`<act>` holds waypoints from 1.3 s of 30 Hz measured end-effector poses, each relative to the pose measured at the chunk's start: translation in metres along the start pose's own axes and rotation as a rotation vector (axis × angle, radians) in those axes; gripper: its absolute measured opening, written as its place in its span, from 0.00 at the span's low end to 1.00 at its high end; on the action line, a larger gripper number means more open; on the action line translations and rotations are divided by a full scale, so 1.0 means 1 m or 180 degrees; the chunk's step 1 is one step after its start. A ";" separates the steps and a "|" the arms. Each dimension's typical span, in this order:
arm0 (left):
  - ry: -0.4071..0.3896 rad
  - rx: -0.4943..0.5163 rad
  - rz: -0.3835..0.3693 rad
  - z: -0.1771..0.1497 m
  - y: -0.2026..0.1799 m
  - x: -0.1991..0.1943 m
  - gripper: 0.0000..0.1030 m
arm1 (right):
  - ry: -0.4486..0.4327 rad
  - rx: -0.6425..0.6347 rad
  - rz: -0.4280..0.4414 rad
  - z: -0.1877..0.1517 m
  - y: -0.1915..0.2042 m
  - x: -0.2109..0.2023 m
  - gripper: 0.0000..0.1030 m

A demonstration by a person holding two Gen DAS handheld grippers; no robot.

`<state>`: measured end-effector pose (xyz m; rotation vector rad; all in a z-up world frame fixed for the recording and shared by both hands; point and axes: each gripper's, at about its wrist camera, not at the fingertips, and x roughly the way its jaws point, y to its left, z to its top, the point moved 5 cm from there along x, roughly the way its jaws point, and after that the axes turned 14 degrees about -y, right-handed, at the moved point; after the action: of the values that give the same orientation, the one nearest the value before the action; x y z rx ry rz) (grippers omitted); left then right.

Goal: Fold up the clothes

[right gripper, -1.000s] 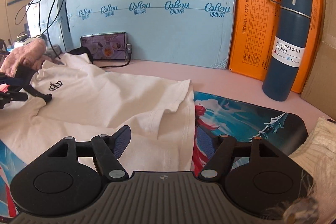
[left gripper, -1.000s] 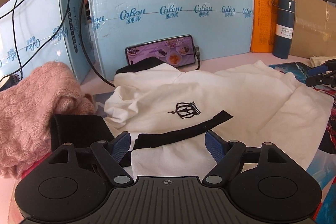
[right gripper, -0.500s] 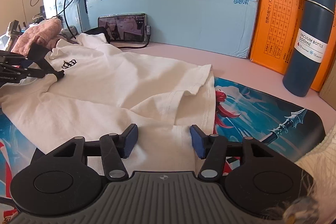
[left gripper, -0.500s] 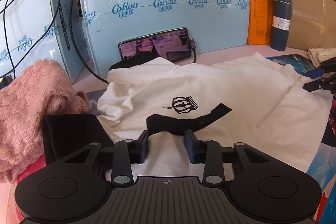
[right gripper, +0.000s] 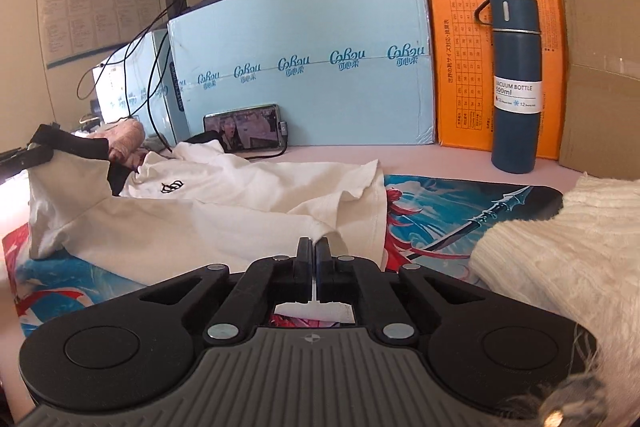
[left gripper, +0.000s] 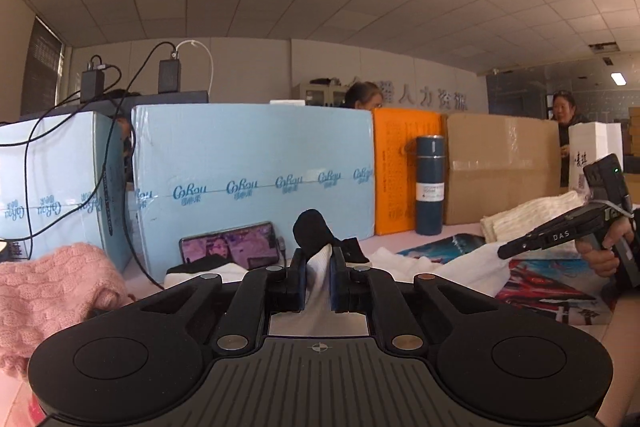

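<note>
A white T-shirt [right gripper: 224, 211] with a black crown logo [right gripper: 171, 185] lies spread over a printed mat [right gripper: 440, 211]. My left gripper [left gripper: 318, 267] is shut on a bunched fold of it. White cloth shows between the pads, and the black trim [left gripper: 310, 231] sticks up above them. In the right wrist view that gripper [right gripper: 24, 157] holds the shirt's left edge raised off the table. My right gripper [right gripper: 313, 251] is shut on the shirt's near right hem, with a thin white edge between the pads. In the left wrist view the right gripper [left gripper: 506, 251] pinches cloth, held by a hand [left gripper: 600, 255].
A dark blue vacuum bottle [right gripper: 516, 83] stands before an orange box [right gripper: 456, 47] and a cardboard box [right gripper: 600, 67]. A phone [right gripper: 242, 127] leans on light blue boxes [right gripper: 300, 67] with cables. Pink knitwear [left gripper: 44, 291] lies left, white knitwear [right gripper: 560, 239] right. People sit behind the boxes.
Both grippers went from open to shut on the shirt. The left one rose and tipped up to level, lifting the black-trimmed edge. The right one moved forward onto the hem.
</note>
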<state>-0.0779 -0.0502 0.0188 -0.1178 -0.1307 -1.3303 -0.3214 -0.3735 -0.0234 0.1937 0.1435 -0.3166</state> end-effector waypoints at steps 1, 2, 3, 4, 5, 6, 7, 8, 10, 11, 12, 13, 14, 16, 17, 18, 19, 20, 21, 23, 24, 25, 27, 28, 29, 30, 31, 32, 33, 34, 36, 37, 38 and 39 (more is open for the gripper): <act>-0.0037 -0.0120 -0.0104 0.003 -0.003 -0.009 0.09 | -0.0045 0.0040 -0.0012 0.001 0.001 -0.009 0.02; -0.0029 -0.0170 -0.0170 0.003 -0.008 -0.017 0.09 | -0.0073 0.0056 -0.0020 0.000 0.003 -0.017 0.02; -0.0010 -0.0206 -0.0227 0.003 -0.013 -0.025 0.09 | -0.0105 0.0075 -0.0034 0.000 0.005 -0.025 0.02; 0.0026 -0.0271 -0.0260 0.000 -0.016 -0.031 0.09 | -0.0144 0.0112 -0.0052 -0.001 0.007 -0.033 0.02; 0.0067 -0.0343 -0.0287 -0.003 -0.019 -0.037 0.09 | -0.0191 0.0164 -0.0075 -0.003 0.008 -0.042 0.02; 0.0101 -0.0435 -0.0321 -0.007 -0.022 -0.042 0.09 | -0.0232 0.0211 -0.0098 -0.006 0.010 -0.051 0.02; 0.0133 -0.0531 -0.0357 -0.011 -0.025 -0.047 0.09 | -0.0261 0.0247 -0.0133 -0.008 0.011 -0.058 0.02; 0.0166 -0.0663 -0.0418 -0.015 -0.026 -0.051 0.09 | -0.0285 0.0280 -0.0184 -0.012 0.012 -0.066 0.02; 0.0208 -0.0948 -0.0550 -0.023 -0.028 -0.059 0.09 | -0.0333 0.0341 -0.0288 -0.018 0.014 -0.082 0.01; 0.0231 -0.1061 -0.0605 -0.027 -0.030 -0.064 0.09 | -0.0359 0.0373 -0.0339 -0.021 0.015 -0.090 0.01; 0.0258 -0.1168 -0.0659 -0.030 -0.032 -0.068 0.09 | -0.0392 0.0409 -0.0408 -0.024 0.015 -0.100 0.01; 0.0289 -0.1233 -0.0701 -0.032 -0.034 -0.072 0.09 | -0.0425 0.0451 -0.0483 -0.028 0.014 -0.110 0.01; 0.0320 -0.1290 -0.0739 -0.034 -0.035 -0.076 0.09 | -0.0444 0.0491 -0.0540 -0.031 0.013 -0.120 0.01; 0.0451 -0.1380 -0.0816 -0.039 -0.038 -0.082 0.09 | -0.0476 0.0543 -0.0665 -0.037 0.014 -0.139 0.01; 0.0520 -0.1423 -0.0854 -0.042 -0.040 -0.085 0.09 | -0.0482 0.0554 -0.0726 -0.039 0.014 -0.145 0.01; 0.0648 -0.1347 -0.0872 -0.046 -0.043 -0.087 0.09 | -0.0485 0.0590 -0.0775 -0.040 0.013 -0.149 0.01; 0.0805 -0.1243 -0.0888 -0.051 -0.046 -0.087 0.09 | -0.0484 0.0652 -0.0812 -0.041 0.012 -0.150 0.01; 0.0965 -0.1168 -0.0905 -0.056 -0.047 -0.087 0.09 | -0.0482 0.0714 -0.0850 -0.041 0.010 -0.152 0.02; 0.1075 -0.1125 -0.0919 -0.060 -0.047 -0.086 0.09 | -0.0475 0.0804 -0.0871 -0.041 0.008 -0.150 0.02; 0.1040 -0.1070 -0.0945 -0.057 -0.045 -0.085 0.15 | -0.0440 0.1039 -0.0962 -0.041 0.000 -0.138 0.29; 0.0955 -0.1049 -0.0981 -0.052 -0.045 -0.084 0.23 | -0.0404 0.1124 -0.1020 -0.042 -0.003 -0.131 0.39; 0.0871 -0.1028 -0.1017 -0.048 -0.044 -0.083 0.32 | -0.0354 0.1175 -0.1039 -0.043 -0.003 -0.122 0.45; 0.0602 -0.0980 -0.1029 -0.033 -0.044 -0.080 0.76 | -0.0260 0.1133 -0.0985 -0.044 0.004 -0.103 0.47; 0.0510 -0.0947 -0.1026 -0.028 -0.044 -0.076 0.78 | -0.0177 0.1100 -0.1016 -0.044 0.008 -0.093 0.53; 0.0461 -0.0889 -0.1008 -0.023 -0.045 -0.068 0.78 | -0.0072 0.1070 -0.1067 -0.044 0.010 -0.083 0.59; 0.0544 -0.0729 -0.0916 -0.024 -0.049 -0.057 0.78 | 0.0028 0.1057 -0.1113 -0.045 0.013 -0.074 0.60; 0.0652 -0.0548 -0.0809 -0.027 -0.054 -0.045 0.78 | 0.0103 0.1049 -0.1146 -0.046 0.015 -0.066 0.60; 0.0760 -0.0367 -0.0702 -0.029 -0.058 -0.034 0.78 | 0.0137 0.0986 -0.1190 -0.047 0.019 -0.061 0.60; 0.0942 -0.0005 -0.0609 -0.038 -0.066 -0.020 0.78 | 0.0171 0.0859 -0.1266 -0.047 0.025 -0.056 0.59; 0.1069 0.0277 -0.0624 -0.047 -0.075 -0.011 0.78 | 0.0216 0.0682 -0.1360 -0.049 0.031 -0.053 0.56; 0.1258 0.0633 -0.0726 -0.064 -0.090 0.004 0.78 | 0.0291 0.0264 -0.1553 -0.053 0.045 -0.048 0.40; 0.1337 0.0610 -0.0786 -0.070 -0.095 0.011 0.78 | 0.0306 0.0101 -0.1602 -0.054 0.051 -0.047 0.26; 0.1407 0.0545 -0.0821 -0.075 -0.098 0.017 0.78 | 0.0299 0.0028 -0.1573 -0.056 0.056 -0.046 0.12; 0.1487 0.0487 -0.0823 -0.080 -0.101 0.022 0.78 | 0.0296 0.0025 -0.1536 -0.056 0.057 -0.047 0.08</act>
<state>-0.1686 -0.1082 -0.0558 0.3495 0.1538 -1.5654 -0.3532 -0.2943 -0.0602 0.1800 0.2818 -0.7889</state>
